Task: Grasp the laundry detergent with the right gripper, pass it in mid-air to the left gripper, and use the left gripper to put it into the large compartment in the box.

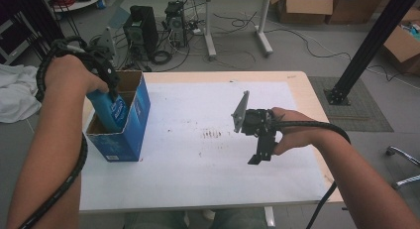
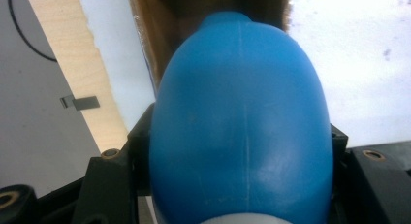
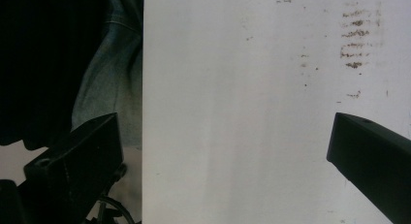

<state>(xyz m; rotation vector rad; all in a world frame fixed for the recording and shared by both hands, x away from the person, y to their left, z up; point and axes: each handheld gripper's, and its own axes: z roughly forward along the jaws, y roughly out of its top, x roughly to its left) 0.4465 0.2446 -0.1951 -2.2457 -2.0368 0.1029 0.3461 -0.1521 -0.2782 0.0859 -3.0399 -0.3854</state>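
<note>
Grey floor behind the surface (image 1: pixel 297 85) carries two computer towers (image 1: pixel 141 26), loose cables and cardboard boxes (image 1: pixel 304 8); a black metal post (image 1: pixel 369 45) rises at the right and white cloth (image 1: pixel 17 92) lies at the left. White sheeting with a patch of brown smudges (image 1: pixel 213 135) covers most of the light wood top.

An open blue cardboard box (image 1: pixel 126 135) stands upright near the left edge, its brown inner walls exposed. A blue plastic bottle (image 1: pixel 111 112) sits partly inside it, tilted, upper end projecting above the rim. The bottle body is smooth and rounded, with a faint mould seam down the middle in the left gripper view.

The left gripper (image 1: pixel 106 73) points downward into the box opening, forearm angled in from the lower left; its jaws pinch the bottle on both sides. The box walls closely surround the bottle.

The right gripper (image 1: pixel 260 152) hovers above the bare sheeting, well apart from the box, pointing toward the person. Its jaws are spread wide with nothing between them.
</note>
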